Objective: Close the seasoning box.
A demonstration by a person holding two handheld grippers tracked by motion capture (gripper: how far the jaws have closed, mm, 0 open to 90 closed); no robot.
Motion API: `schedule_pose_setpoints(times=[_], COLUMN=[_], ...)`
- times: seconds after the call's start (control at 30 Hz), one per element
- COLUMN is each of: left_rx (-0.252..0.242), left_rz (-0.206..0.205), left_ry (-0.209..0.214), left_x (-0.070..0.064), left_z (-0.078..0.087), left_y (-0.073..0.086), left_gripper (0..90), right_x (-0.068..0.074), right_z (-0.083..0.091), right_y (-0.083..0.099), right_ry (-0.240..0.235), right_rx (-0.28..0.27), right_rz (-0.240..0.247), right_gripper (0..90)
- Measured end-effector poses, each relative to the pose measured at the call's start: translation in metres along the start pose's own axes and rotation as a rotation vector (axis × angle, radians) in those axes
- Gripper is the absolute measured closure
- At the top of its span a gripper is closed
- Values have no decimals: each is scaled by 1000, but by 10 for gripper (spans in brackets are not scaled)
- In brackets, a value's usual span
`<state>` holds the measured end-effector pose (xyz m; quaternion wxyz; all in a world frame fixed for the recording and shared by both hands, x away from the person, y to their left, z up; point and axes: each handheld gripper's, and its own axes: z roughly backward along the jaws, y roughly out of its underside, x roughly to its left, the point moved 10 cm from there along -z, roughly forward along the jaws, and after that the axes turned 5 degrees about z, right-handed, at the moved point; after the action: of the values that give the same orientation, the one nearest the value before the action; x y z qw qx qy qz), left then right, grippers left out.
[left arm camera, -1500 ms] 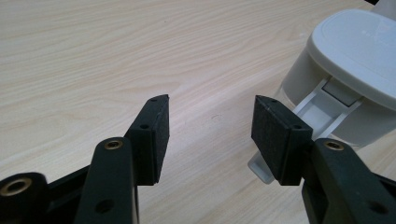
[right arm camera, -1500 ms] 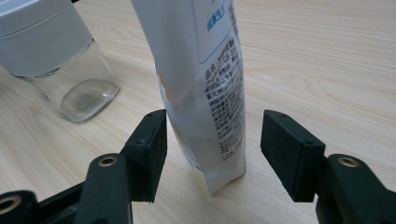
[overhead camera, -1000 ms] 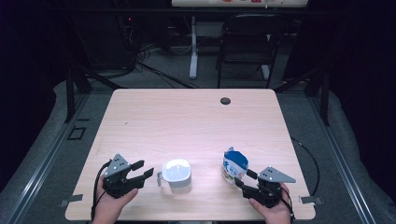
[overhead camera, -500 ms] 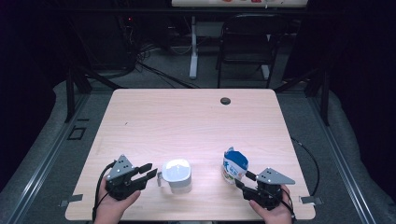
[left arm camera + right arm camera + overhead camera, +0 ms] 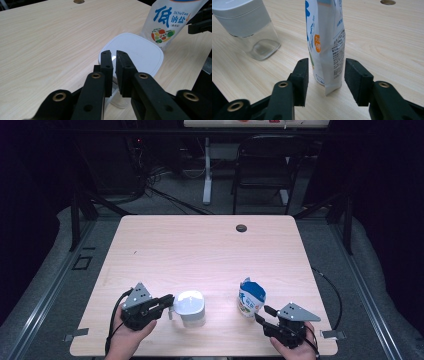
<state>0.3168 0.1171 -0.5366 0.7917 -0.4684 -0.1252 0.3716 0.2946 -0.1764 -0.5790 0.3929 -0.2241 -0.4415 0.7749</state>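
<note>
Right gripper [image 5: 326,75] is spread wide with its jaws on either side of the foot of the upright white-and-blue printed salt pouch [image 5: 325,37] near the front right of the pale wood desk [image 5: 200,250]; that pouch looks soft, light and crinkly, so low on its firmer bottom seam seems the safest hold. Left gripper [image 5: 113,72] is nearly pressed together, apparently pinching the small tab of the clear glass jar with a white square lid [image 5: 135,53], just left of the pouch; it seems rigid, slick and breakable

Glossy pouch [image 5: 325,37], matt wooden table [image 5: 200,250]
</note>
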Motion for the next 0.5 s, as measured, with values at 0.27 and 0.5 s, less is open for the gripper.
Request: schedule_pose_setpoints(times=[0.27,0.5], left_rx=[27,40], left_rz=[-4,-1], left_ry=[-1,2], left_x=[-1,-4], left_z=[-6,-10], left_y=[1,3], left_gripper=[900,900], right_x=[2,4], right_z=[9,13], right_y=[-1,-2], right_ry=[-5,-31], right_rx=[-12,-7], right_rz=[-4,-7], right_gripper=[615,640])
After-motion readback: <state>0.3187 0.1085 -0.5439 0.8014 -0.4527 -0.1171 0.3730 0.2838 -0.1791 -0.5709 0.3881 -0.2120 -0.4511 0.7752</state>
